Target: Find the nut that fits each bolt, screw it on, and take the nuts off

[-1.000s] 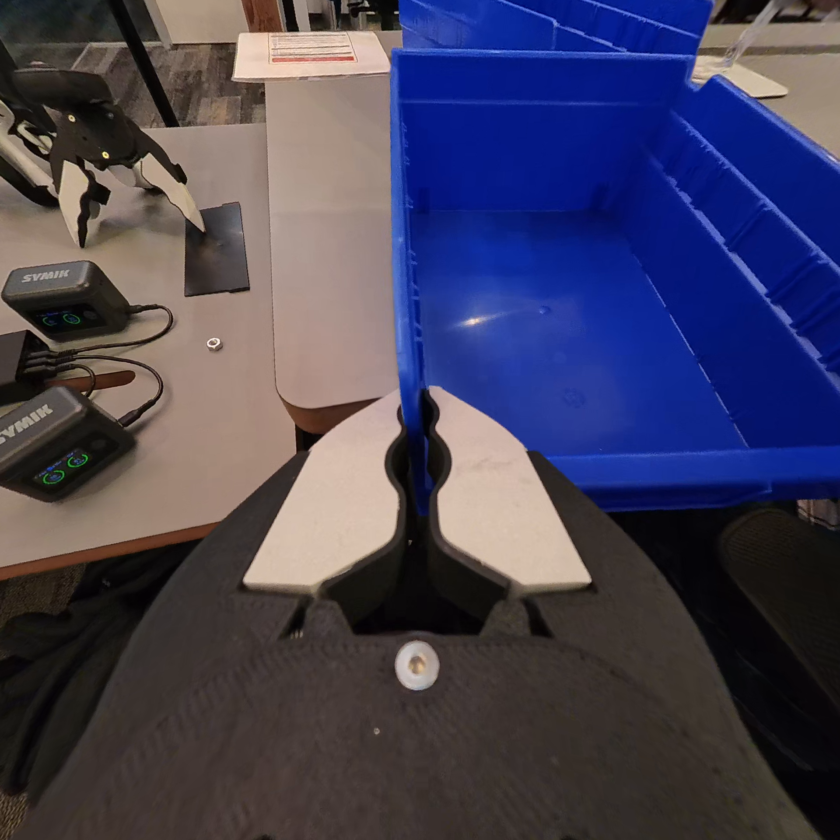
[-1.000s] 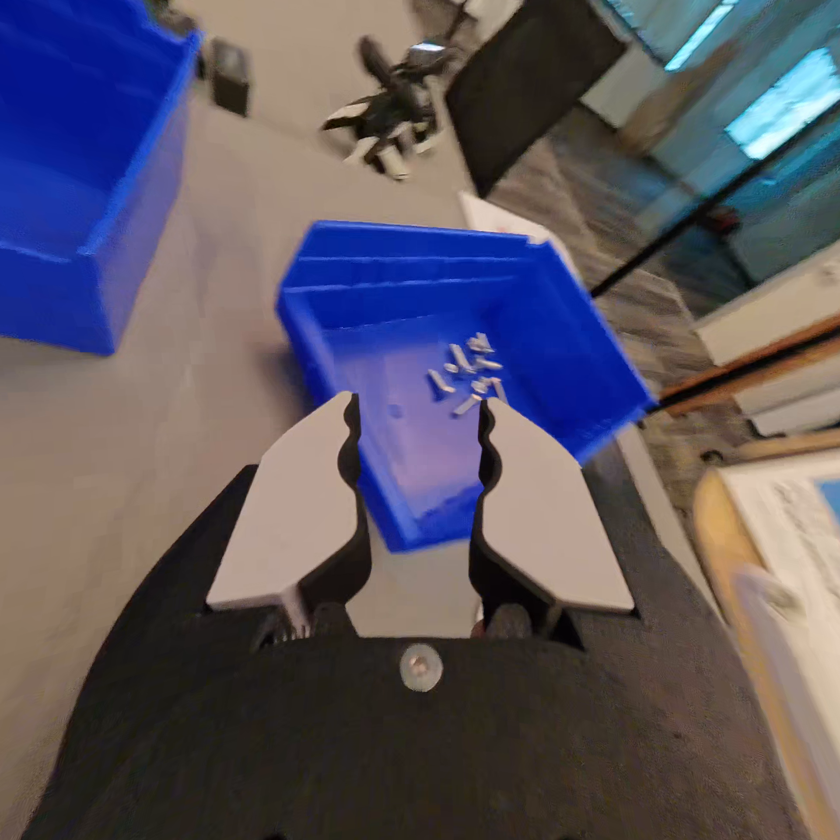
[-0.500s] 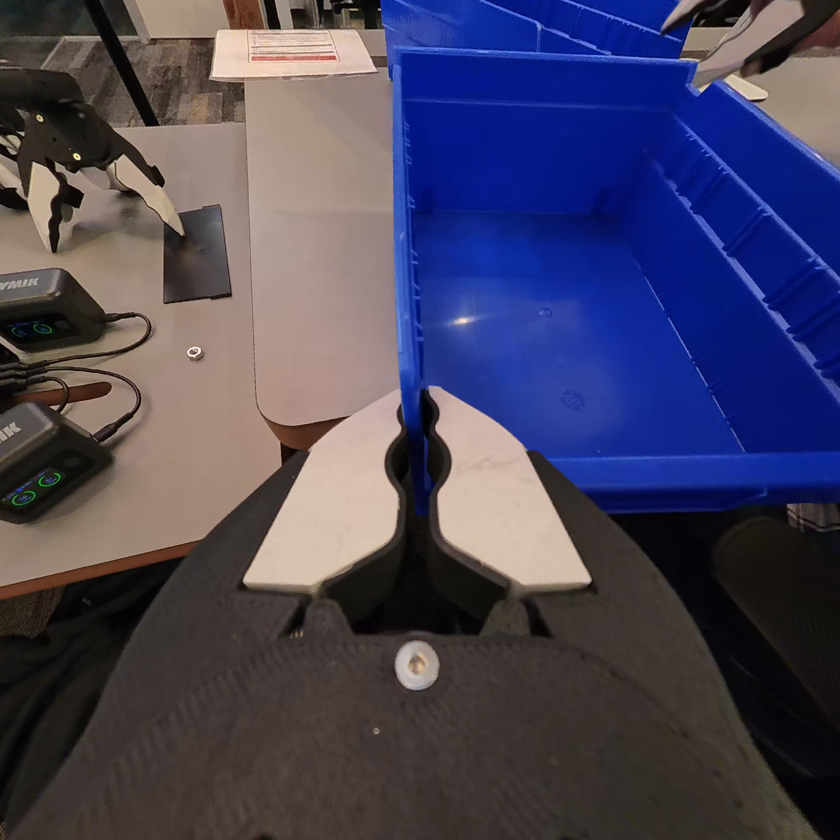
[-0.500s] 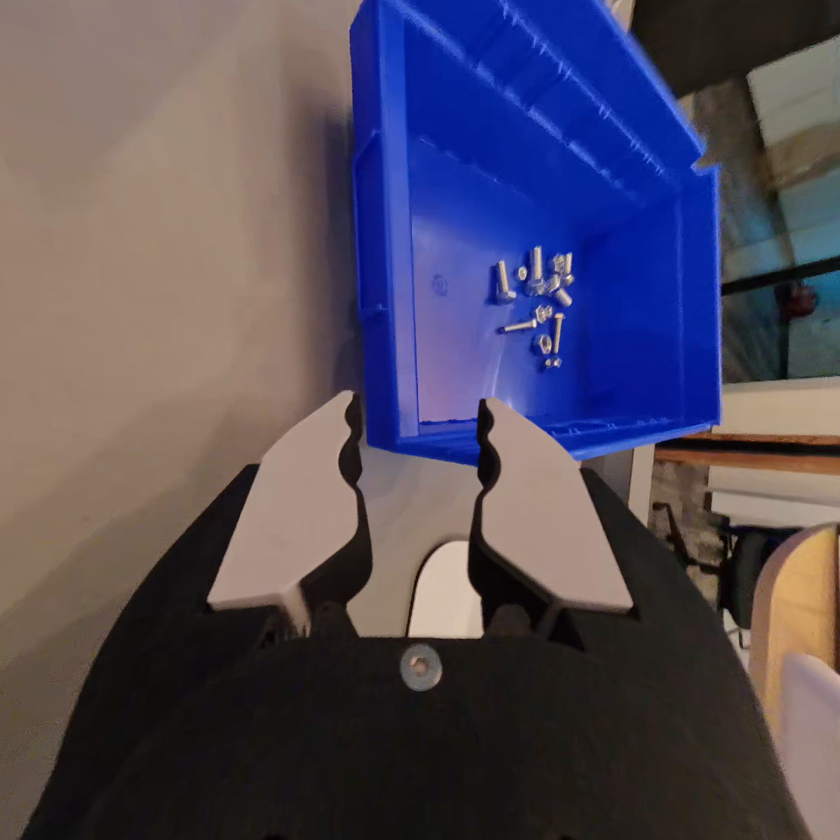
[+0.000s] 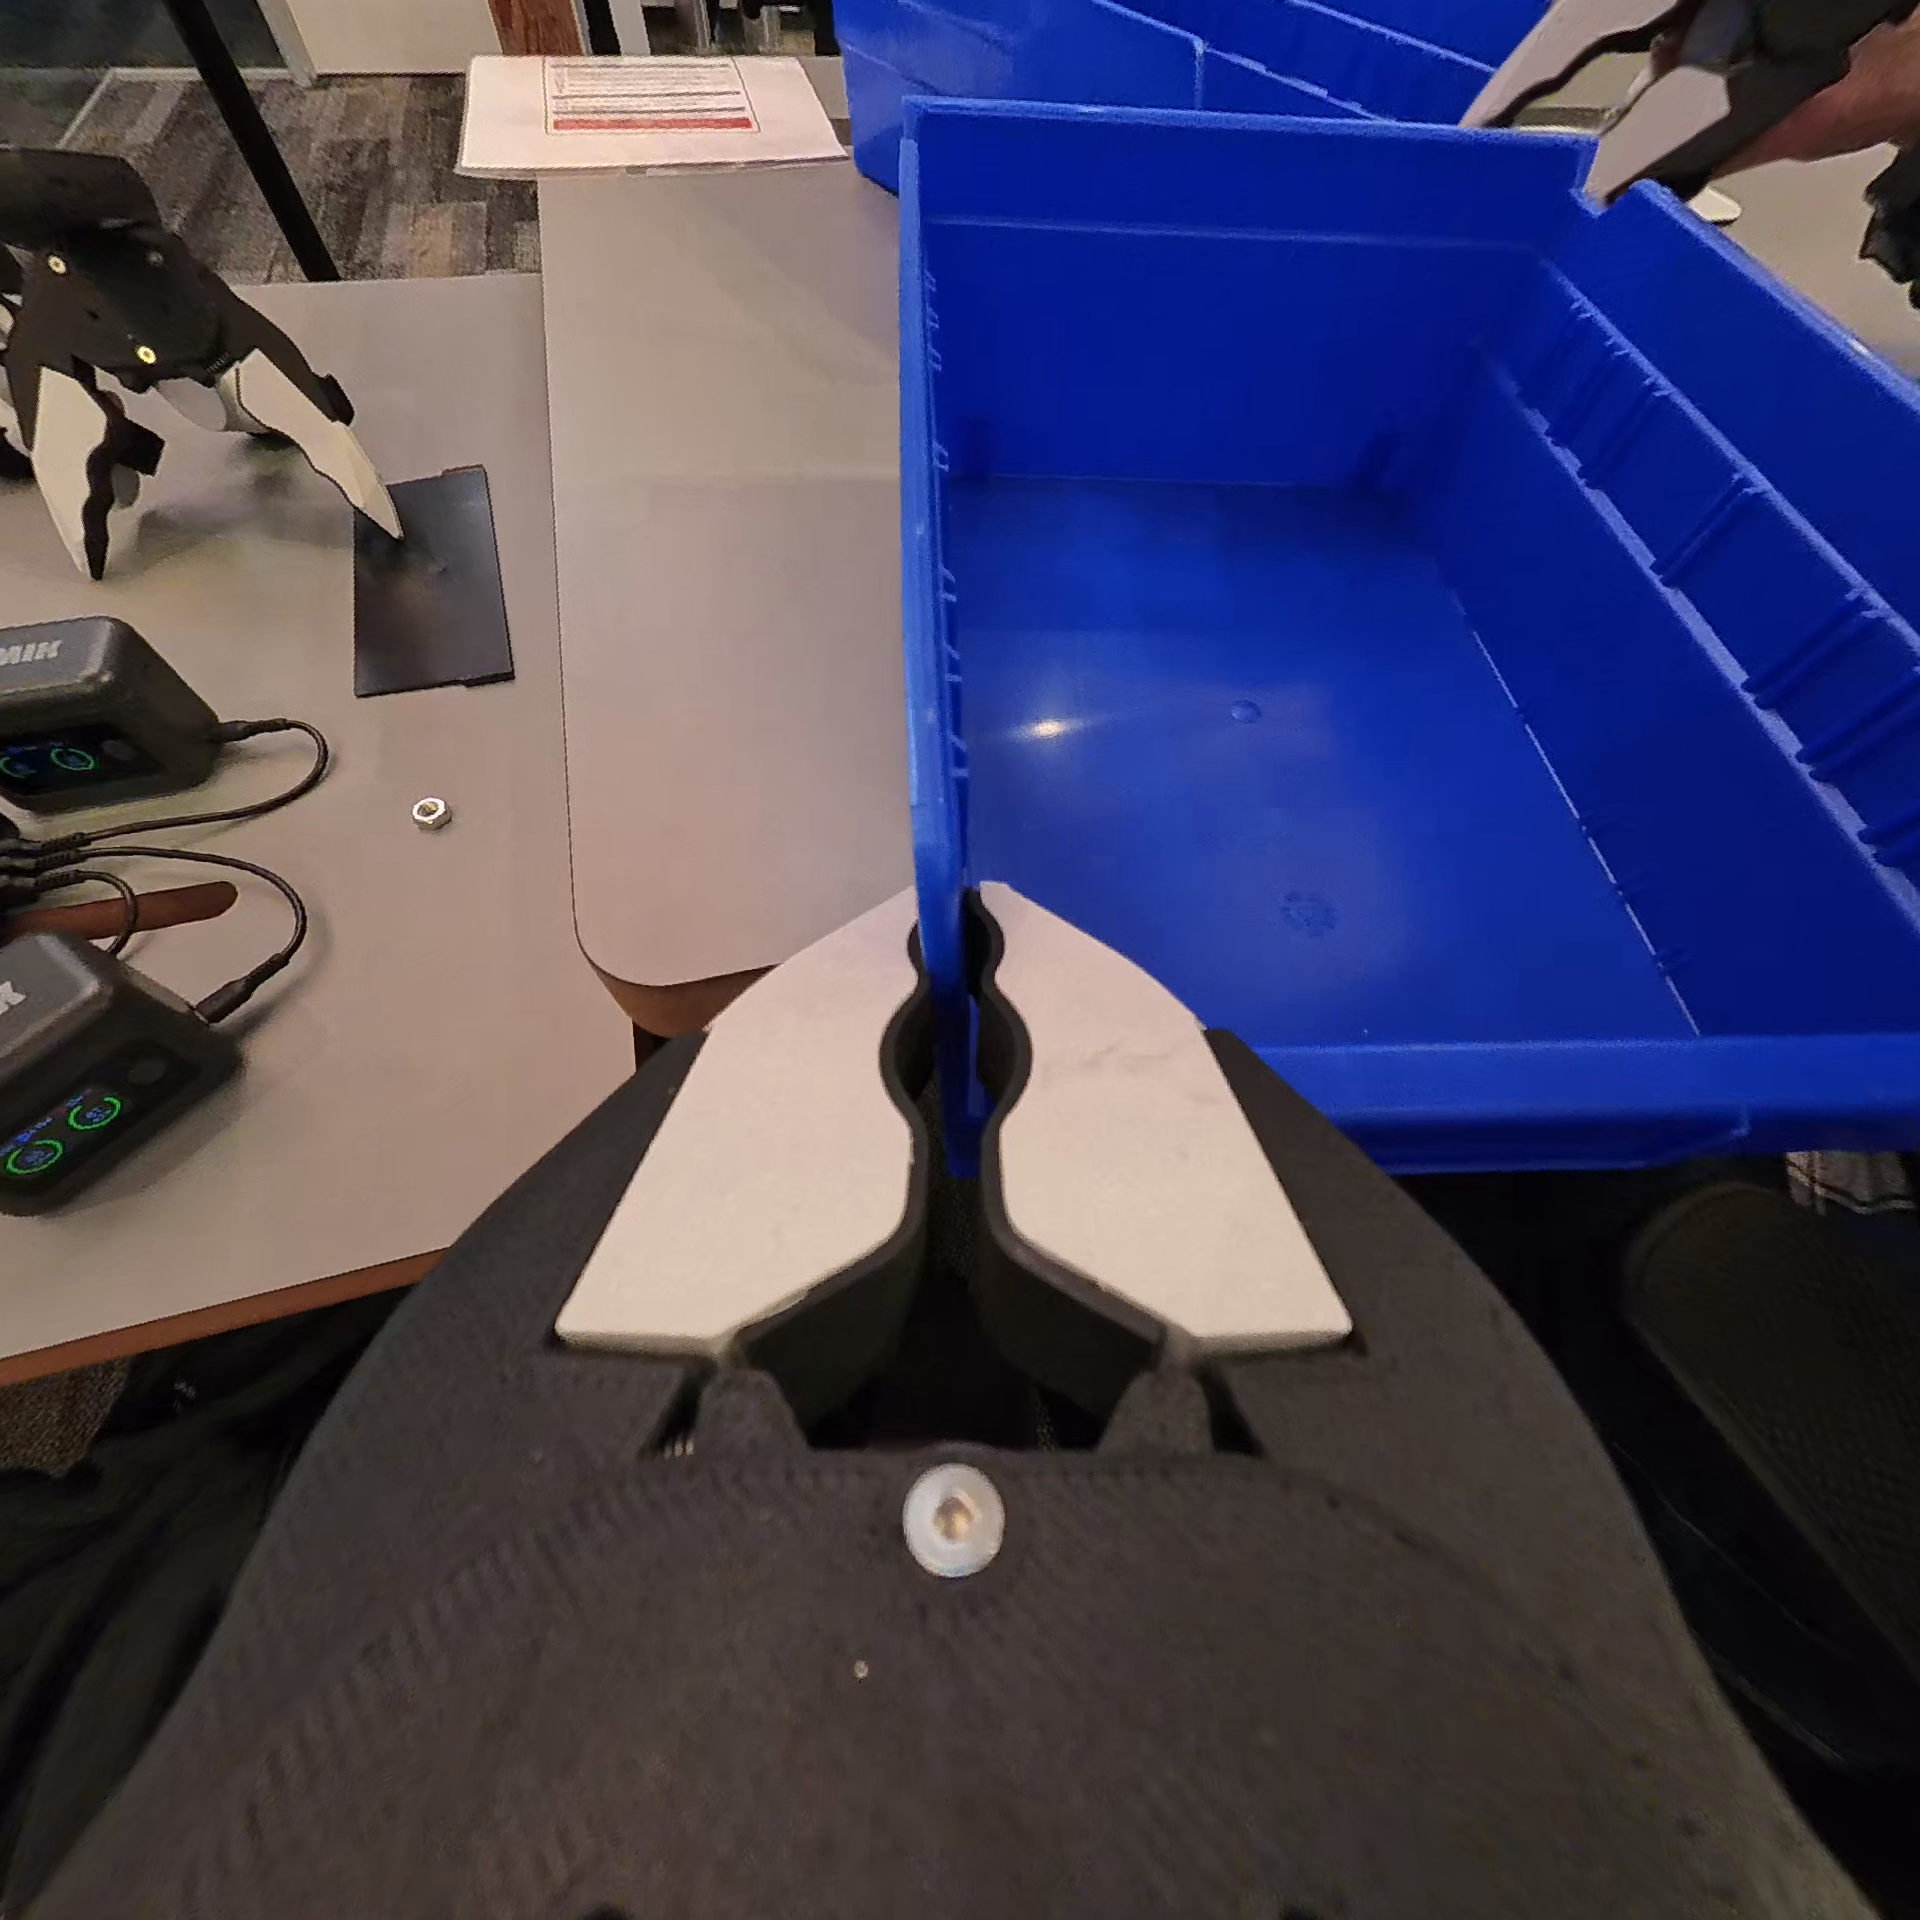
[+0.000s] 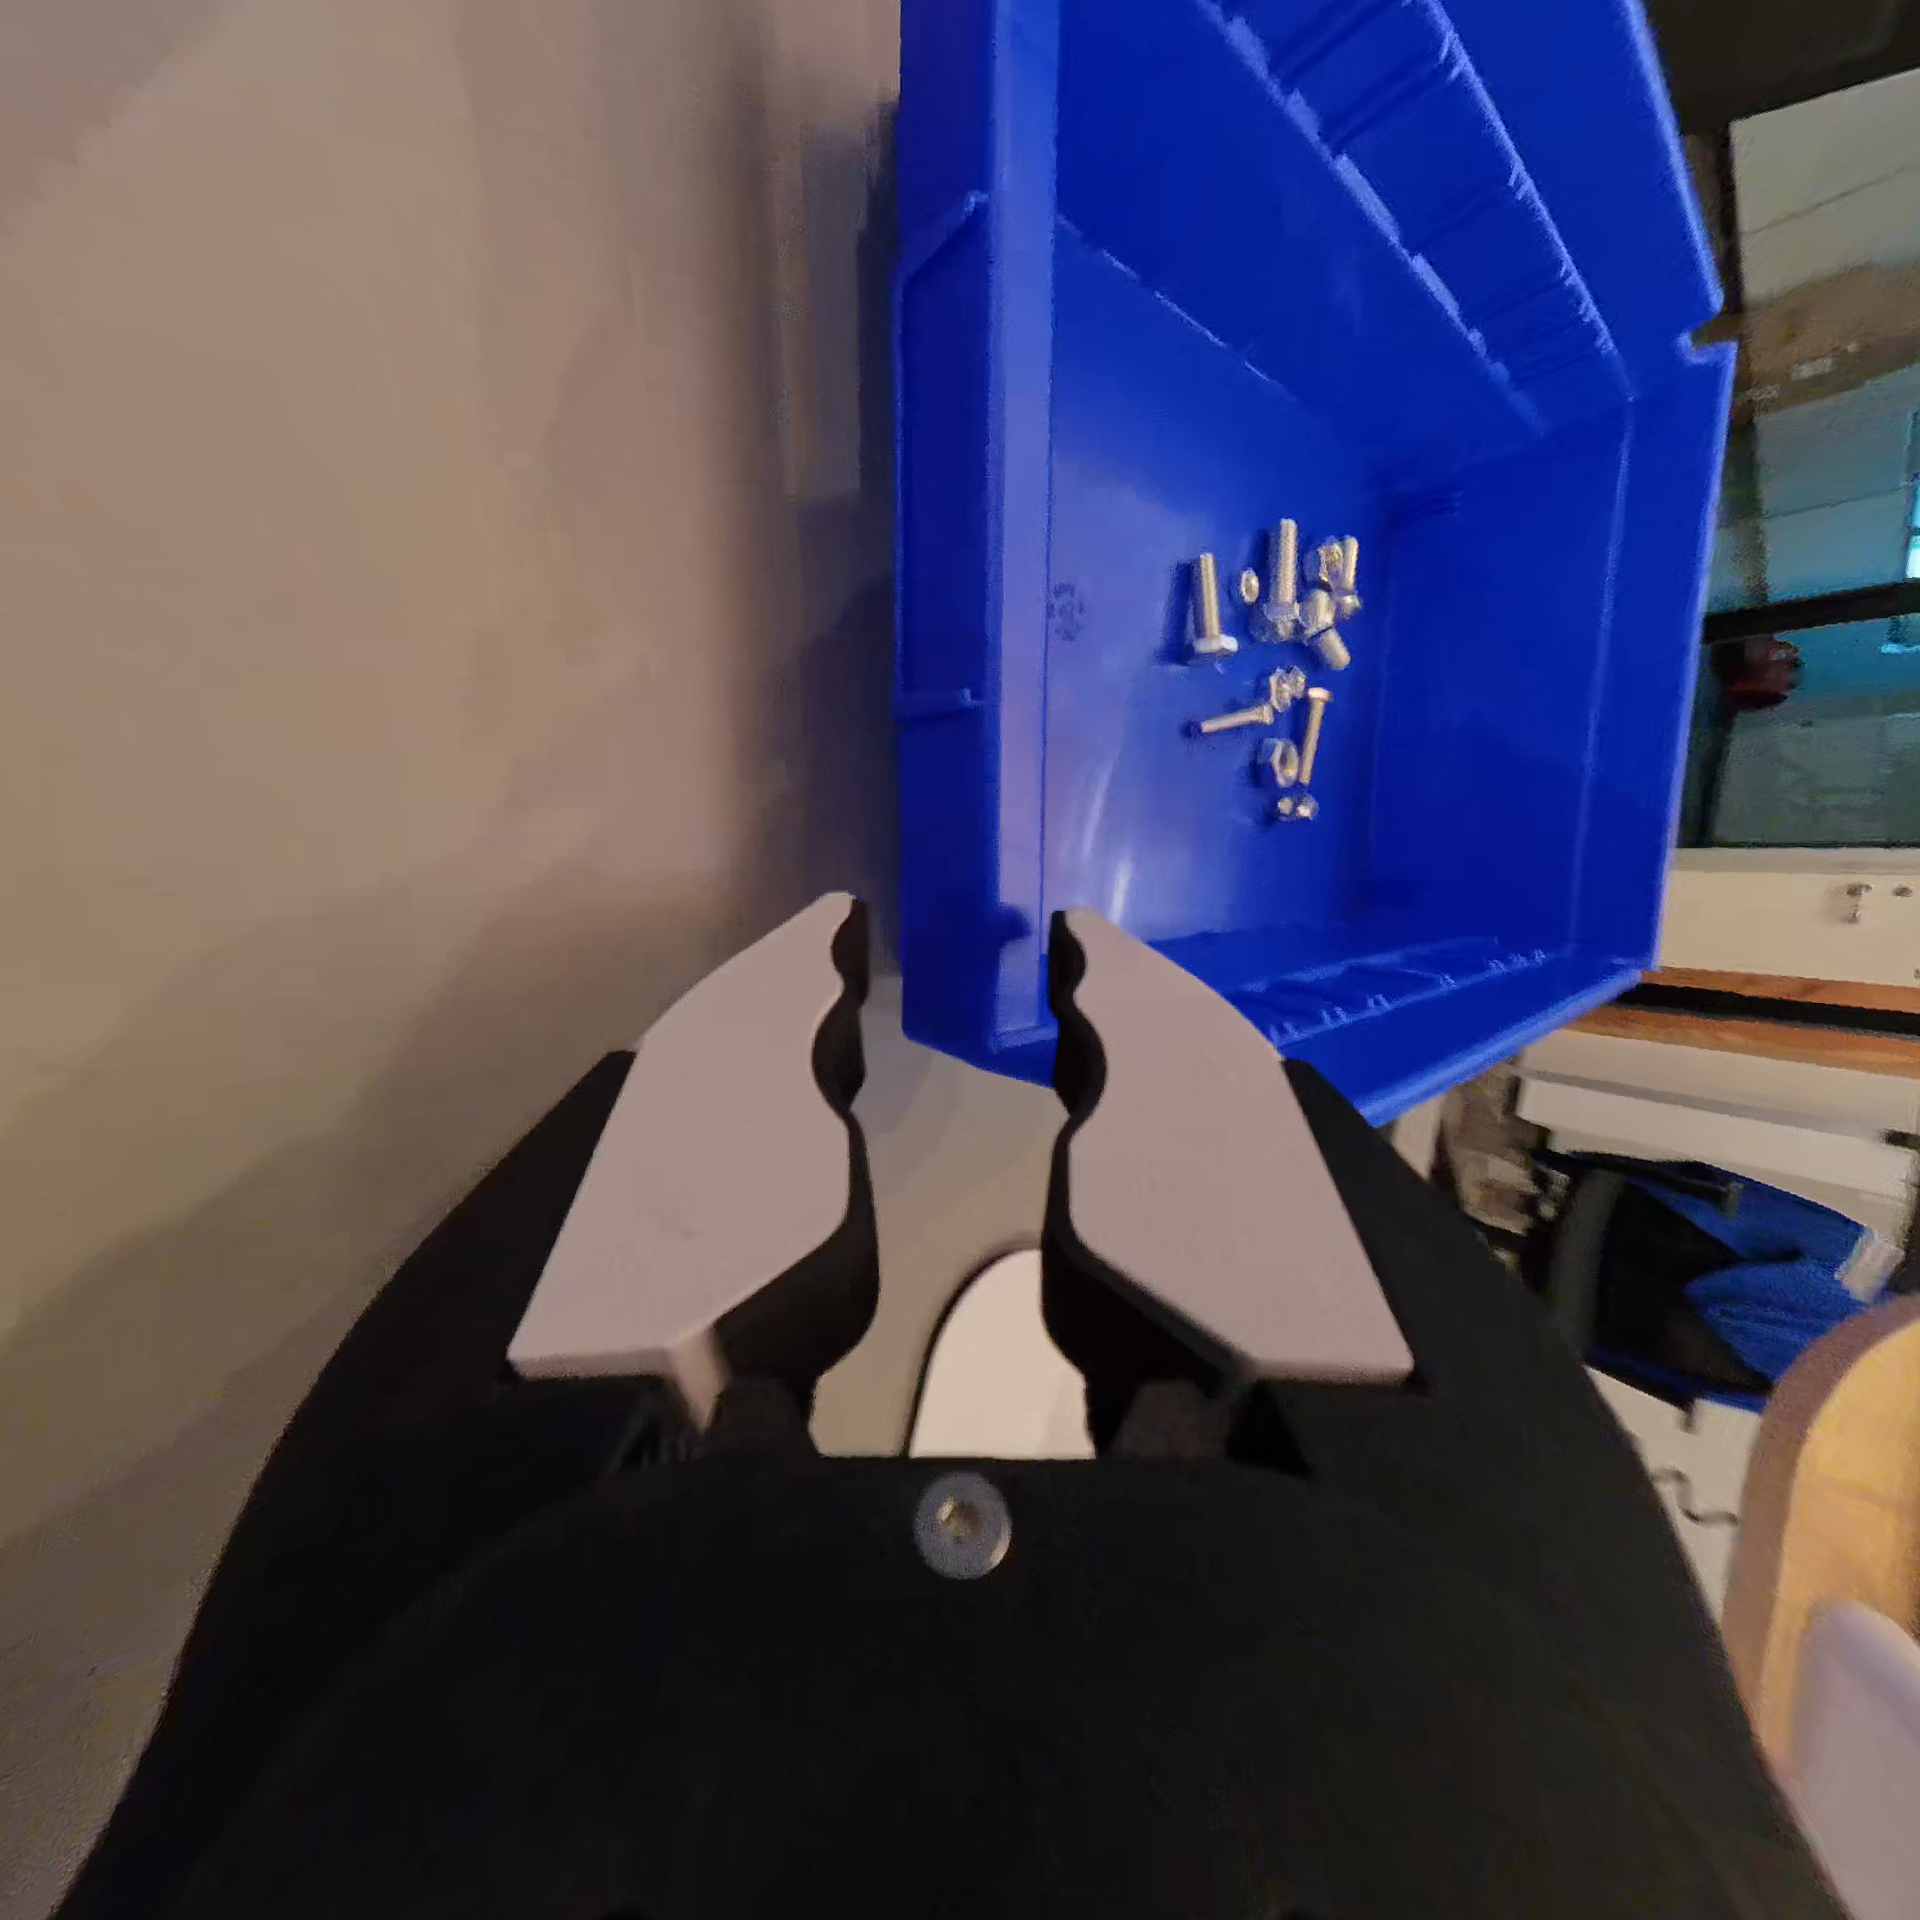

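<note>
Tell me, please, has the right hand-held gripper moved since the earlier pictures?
Yes: the right hand-held gripper has closed in on the near corner of the blue plastic bin holding bolts.

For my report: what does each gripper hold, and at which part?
Left gripper grips the empty blue bin by its side wall. Right gripper holds nothing.

We lose the blue bin's (image 5: 1351, 727) right wall past the frame edge; the bolts and nuts (image 6: 1278, 665) blur together, uncountable.

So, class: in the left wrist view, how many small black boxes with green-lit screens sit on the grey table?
2: one small black box at the left edge, another nearer the camera below it; both partly cropped, so others may lie outside the frame.
</note>
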`<control>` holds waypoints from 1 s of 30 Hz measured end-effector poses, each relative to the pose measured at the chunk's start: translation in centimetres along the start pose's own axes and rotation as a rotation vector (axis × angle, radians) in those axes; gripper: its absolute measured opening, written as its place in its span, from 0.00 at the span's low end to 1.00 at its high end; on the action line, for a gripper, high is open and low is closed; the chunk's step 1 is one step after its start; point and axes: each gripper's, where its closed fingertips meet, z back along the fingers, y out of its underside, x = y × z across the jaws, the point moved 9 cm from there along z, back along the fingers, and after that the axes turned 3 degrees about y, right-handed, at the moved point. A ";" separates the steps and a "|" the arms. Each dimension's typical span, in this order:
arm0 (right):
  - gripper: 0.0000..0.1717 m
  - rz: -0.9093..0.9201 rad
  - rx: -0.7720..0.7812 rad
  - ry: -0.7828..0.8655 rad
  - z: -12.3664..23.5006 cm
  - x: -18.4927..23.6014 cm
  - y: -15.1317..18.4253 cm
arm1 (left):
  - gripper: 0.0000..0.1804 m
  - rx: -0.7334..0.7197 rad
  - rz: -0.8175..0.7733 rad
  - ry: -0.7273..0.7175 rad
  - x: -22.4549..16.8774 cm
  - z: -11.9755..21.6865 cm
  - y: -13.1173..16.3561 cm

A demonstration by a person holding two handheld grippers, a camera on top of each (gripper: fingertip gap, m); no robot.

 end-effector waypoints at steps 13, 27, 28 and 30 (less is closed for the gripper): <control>0.17 0.087 0.066 0.040 -1.5 -0.6 -0.8 | 0.01 0.004 0.001 0.004 0.1 0.0 -0.1; 0.12 -0.041 0.432 -0.004 -2.8 -0.9 -5.3 | 0.01 -0.003 -0.003 0.012 0.2 -0.1 0.0; 0.12 -0.074 0.428 -0.017 -3.0 -0.9 -6.2 | 0.01 -0.004 -0.003 0.012 0.2 -0.2 0.0; 0.11 -0.088 0.437 -0.039 -3.5 -0.8 -7.7 | 0.01 -0.004 -0.004 0.013 0.2 -0.2 0.0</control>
